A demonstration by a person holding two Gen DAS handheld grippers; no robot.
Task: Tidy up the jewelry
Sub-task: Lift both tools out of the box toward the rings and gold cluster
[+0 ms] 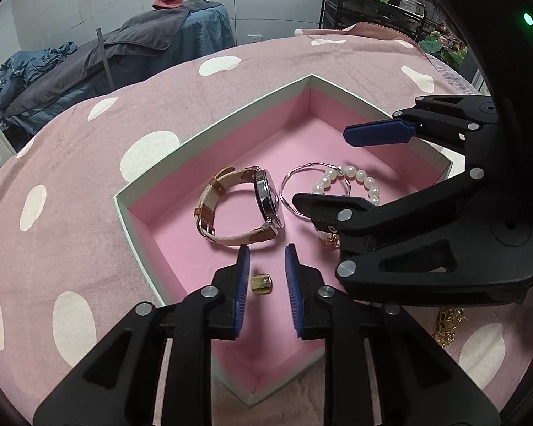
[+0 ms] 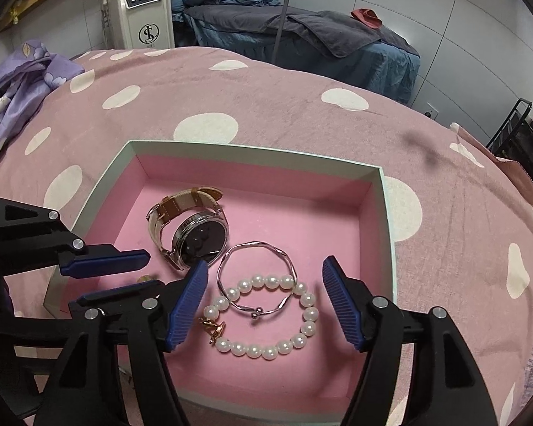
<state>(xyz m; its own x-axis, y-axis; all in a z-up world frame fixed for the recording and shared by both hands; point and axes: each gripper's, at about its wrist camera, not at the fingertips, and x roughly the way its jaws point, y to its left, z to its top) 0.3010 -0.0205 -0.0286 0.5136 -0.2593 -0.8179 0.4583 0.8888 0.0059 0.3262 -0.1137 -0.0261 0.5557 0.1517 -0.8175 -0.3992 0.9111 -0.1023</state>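
Observation:
A pale box with a pink lining (image 1: pixel 209 131) (image 2: pixel 389 213) sits on the dotted pink cloth. Inside lie a watch with a beige and brown strap (image 1: pixel 241 206) (image 2: pixel 192 230), a silver bangle (image 1: pixel 295 181) (image 2: pixel 257 277), a pearl bracelet with a gold charm (image 1: pixel 359 177) (image 2: pixel 266 319) and a small gold ring (image 1: pixel 262 284). My left gripper (image 1: pixel 266 259) is open, its pads on either side of the ring, just above it. My right gripper (image 2: pixel 264 271) (image 1: pixel 323 163) is open over the bangle and pearls, holding nothing.
A gold chain (image 1: pixel 447 326) lies on the cloth outside the box, near its right corner. A purple garment (image 2: pixel 21 85) lies at the cloth's far left. A blue-covered bed (image 2: pixel 302 28), a white machine (image 2: pixel 142 14) and a black shelf of bottles (image 1: pixel 373 3) stand behind.

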